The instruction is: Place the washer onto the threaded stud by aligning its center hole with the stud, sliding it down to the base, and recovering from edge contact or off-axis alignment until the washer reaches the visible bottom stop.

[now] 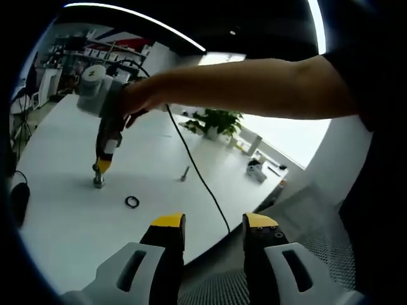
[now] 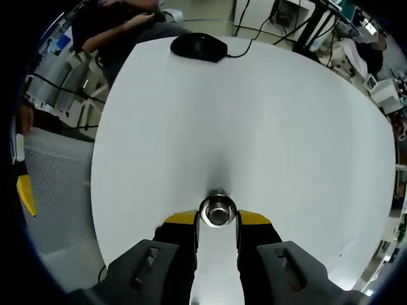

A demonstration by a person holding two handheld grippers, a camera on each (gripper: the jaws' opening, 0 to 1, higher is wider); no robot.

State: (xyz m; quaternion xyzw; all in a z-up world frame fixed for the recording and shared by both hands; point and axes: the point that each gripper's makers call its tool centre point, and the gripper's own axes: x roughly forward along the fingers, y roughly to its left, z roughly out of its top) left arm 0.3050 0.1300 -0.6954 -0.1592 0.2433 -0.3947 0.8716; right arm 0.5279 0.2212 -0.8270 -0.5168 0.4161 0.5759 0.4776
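A: Far left first?

B: Right gripper (image 1: 100, 170) there, pointing straight down at the table (image 1: 63, 146); hand (image 1: 137, 98) wrapped around its grip from above, forearm reaching in level from the right; wrist bent down.

A: Holding anything?

B: Closed narrow on a short metal piece standing on the table, likely the stud (image 1: 98, 182); in the right gripper view (image 2: 218, 220), seen end-on as a bright round top (image 2: 218, 211) pinched between the jaws; hard to tell thread from base.

A: And the washer?

B: Flat on the table, a dark ring (image 1: 131, 202), just right of the stud and nearer; touched by nothing; not yet on the stud.

A: Further right?

B: A thin bolt-like bit (image 1: 185, 173) lying loose; a black cable (image 1: 197, 171) running past it toward the near edge.

A: Left gripper?

B: Low at the near edge (image 1: 215, 222), jaws wide apart and empty, aimed across the table, well short of the washer.

A: Best way through this step?

B: Probably: reach in left, nip the ring by its rim, not across the hole; lift level; centre the hole over the stud top before lowering; on any snag at the edge, back off, level again, retry; meanwhile, hold the stud upright with the right.
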